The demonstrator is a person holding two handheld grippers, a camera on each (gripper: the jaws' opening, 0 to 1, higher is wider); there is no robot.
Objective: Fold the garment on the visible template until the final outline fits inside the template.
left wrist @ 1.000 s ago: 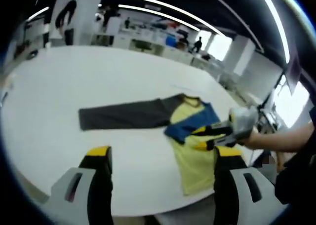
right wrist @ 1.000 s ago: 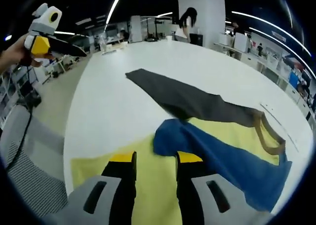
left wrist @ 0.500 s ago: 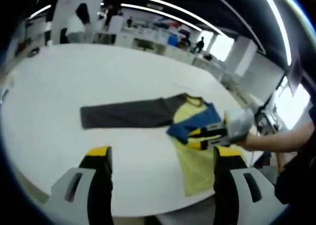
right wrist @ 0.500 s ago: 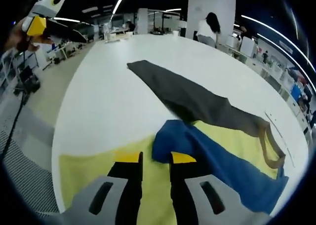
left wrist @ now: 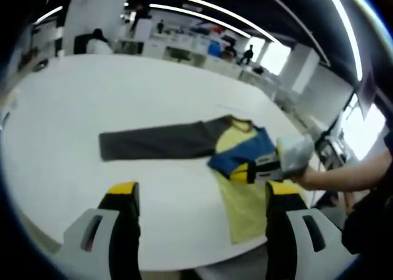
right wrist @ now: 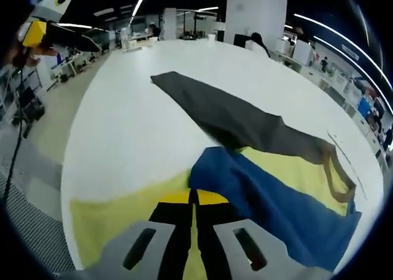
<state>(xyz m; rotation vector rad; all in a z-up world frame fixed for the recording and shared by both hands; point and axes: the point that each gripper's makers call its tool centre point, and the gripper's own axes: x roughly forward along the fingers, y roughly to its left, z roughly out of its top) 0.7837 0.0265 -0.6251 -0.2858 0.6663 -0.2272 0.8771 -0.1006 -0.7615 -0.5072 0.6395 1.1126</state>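
— Two grippers, one shirt. Where's the garment [left wrist: 212,151] lying?

— On the white table [left wrist: 92,102], close to its near edge. The yellow body runs out toward that edge, the blue sleeve [right wrist: 279,200] is folded across it, and the grey sleeve [right wrist: 215,111] stretches away flat over the bare middle of the table.

— And the right gripper [right wrist: 194,199]?

— Down on the yellow cloth just beside the blue sleeve's end. Its jaws are pressed together, yellow tips touching; whether any fabric is caught between them, I can't tell. From the left gripper view you see it [left wrist: 250,171] come in over the shirt, a bare forearm [left wrist: 344,175] behind it.

— The left gripper [left wrist: 199,197]?

— Held above the table's near edge, jaws spread wide with nothing between them. In the right gripper view it [right wrist: 52,31] sits high off the table's side.
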